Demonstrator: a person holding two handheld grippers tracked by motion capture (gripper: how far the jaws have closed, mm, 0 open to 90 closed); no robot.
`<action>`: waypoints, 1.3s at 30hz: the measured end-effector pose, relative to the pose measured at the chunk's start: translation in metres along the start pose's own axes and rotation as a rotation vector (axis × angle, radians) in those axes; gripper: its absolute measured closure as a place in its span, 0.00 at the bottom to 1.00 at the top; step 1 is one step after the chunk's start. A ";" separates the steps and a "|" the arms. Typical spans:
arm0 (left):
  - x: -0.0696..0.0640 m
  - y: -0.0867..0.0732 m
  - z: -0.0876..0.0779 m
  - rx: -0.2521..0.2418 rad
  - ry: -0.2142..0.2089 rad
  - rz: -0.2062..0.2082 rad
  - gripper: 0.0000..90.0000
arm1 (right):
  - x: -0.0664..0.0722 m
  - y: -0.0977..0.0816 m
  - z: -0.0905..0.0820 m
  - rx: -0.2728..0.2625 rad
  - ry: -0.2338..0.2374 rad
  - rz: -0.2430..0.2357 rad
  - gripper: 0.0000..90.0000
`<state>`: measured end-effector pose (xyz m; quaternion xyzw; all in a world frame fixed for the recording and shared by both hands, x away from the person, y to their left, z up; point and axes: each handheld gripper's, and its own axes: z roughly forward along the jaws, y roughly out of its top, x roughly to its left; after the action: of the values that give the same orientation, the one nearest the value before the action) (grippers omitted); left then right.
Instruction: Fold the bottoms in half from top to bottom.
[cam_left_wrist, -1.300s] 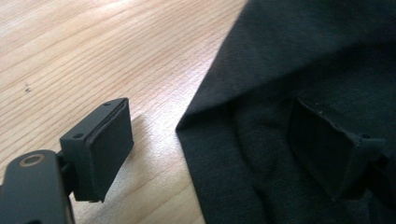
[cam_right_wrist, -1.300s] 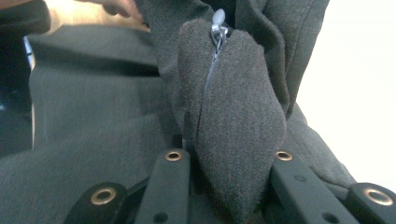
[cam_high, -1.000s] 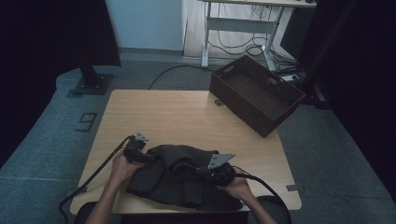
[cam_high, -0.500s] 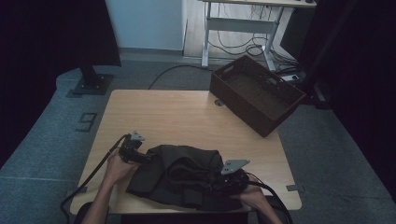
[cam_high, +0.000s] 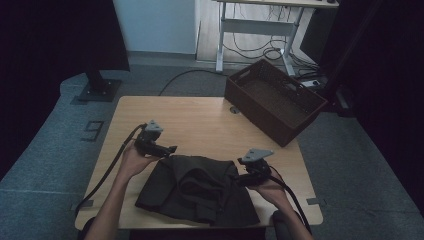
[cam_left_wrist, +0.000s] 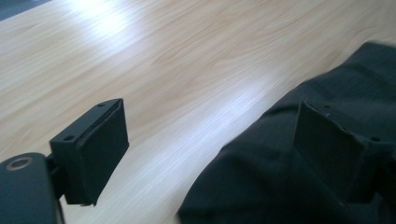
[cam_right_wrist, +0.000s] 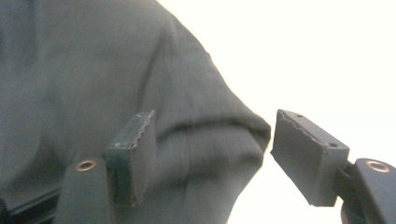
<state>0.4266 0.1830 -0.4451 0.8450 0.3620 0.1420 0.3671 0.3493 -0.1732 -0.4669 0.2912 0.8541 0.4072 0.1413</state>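
The dark folded garment (cam_high: 195, 189) is lying on the wooden table (cam_high: 200, 117) at its near edge, nearer the near-right corner, with a bunched fold rising across its middle. Its long axis is running roughly along the near edge, tilted a little so the left end is sitting farther in; which end is waist or hem I cannot tell.

The left gripper (cam_high: 167, 149) is hovering just off the garment's far-left corner, jaws wide, nothing between them; in the left gripper view one pad (cam_left_wrist: 329, 142) is hanging over cloth, the other over bare wood. The right gripper (cam_high: 240, 180) is at the right edge of the garment; its jaws have just been opening and are standing apart, cloth under them, not pinched (cam_right_wrist: 210, 149).

Risks, as judged: the loose middle fold is likely to slump open once released. A regrasp on a single layer would drag the stack askew. The near margin is slim, so a pull toward the person could tip cloth off the edge. The brown crate (cam_high: 274, 100) at the far-right corner is well apart, no hazard.
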 end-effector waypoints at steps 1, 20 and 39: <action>-0.003 0.005 0.004 0.002 -0.014 0.005 0.11 | -0.001 0.004 0.006 -0.006 -0.002 0.017 0.32; -0.070 -0.065 0.004 0.120 -0.131 0.210 0.10 | 0.042 -0.016 0.044 0.096 -0.040 -0.006 0.27; -0.067 -0.090 0.031 0.094 -0.063 0.091 0.09 | 0.011 -0.034 0.069 0.074 -0.125 -0.016 0.30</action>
<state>0.3504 0.1611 -0.5296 0.8809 0.3178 0.1147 0.3316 0.3600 -0.1412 -0.5366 0.3142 0.8603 0.3554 0.1865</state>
